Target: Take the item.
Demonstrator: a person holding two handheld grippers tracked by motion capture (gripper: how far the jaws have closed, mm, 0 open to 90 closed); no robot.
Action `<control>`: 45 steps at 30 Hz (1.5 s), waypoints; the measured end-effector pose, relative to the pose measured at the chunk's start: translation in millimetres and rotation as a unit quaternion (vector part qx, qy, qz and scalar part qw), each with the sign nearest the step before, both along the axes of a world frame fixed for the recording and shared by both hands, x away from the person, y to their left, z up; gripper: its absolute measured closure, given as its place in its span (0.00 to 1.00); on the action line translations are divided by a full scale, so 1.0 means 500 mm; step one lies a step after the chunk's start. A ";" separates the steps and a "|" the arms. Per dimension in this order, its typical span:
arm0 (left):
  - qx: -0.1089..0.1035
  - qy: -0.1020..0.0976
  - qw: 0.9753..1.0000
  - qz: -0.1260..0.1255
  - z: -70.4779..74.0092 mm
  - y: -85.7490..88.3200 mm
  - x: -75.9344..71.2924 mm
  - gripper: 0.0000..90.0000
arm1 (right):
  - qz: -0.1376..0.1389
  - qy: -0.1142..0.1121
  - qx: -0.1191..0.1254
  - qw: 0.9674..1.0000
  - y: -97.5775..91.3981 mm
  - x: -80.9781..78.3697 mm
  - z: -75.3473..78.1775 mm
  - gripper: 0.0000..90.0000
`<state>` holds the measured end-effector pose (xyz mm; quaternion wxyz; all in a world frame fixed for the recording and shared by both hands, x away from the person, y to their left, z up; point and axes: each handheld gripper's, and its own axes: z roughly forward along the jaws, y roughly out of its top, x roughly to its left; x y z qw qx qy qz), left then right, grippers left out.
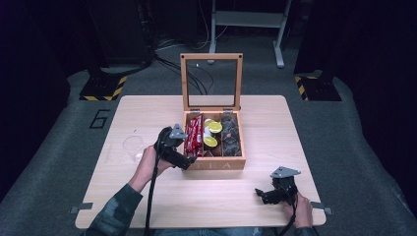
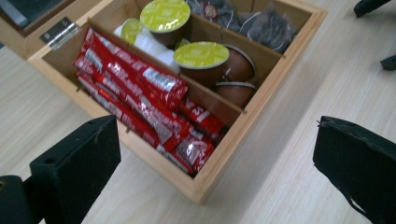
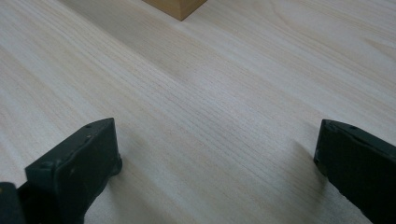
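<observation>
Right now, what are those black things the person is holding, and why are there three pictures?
A person sits at a wooden table holding a grabbing tool, a claw, in each hand. One camera looks down from above. The other two ride on the claws and look past their black jaws. The left claw is open, near an open wooden box marked TEA. Inside lie red packets, yellow-lidded cups and dark tea bags. The right claw is open above bare table. Neither holds anything. A clear plastic piece lies beside the left hand.

Red sachets (image 2: 140,100), yellow-green-lidded pods (image 2: 201,55), pale wooden box (image 2: 261,98)
</observation>
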<state>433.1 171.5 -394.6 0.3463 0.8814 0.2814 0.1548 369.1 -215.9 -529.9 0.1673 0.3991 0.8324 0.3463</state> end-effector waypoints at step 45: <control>0.034 0.048 0.995 -0.077 -0.022 -0.235 0.125 0.12 | -0.002 -0.002 0.000 1.000 0.000 -0.001 0.000 0.00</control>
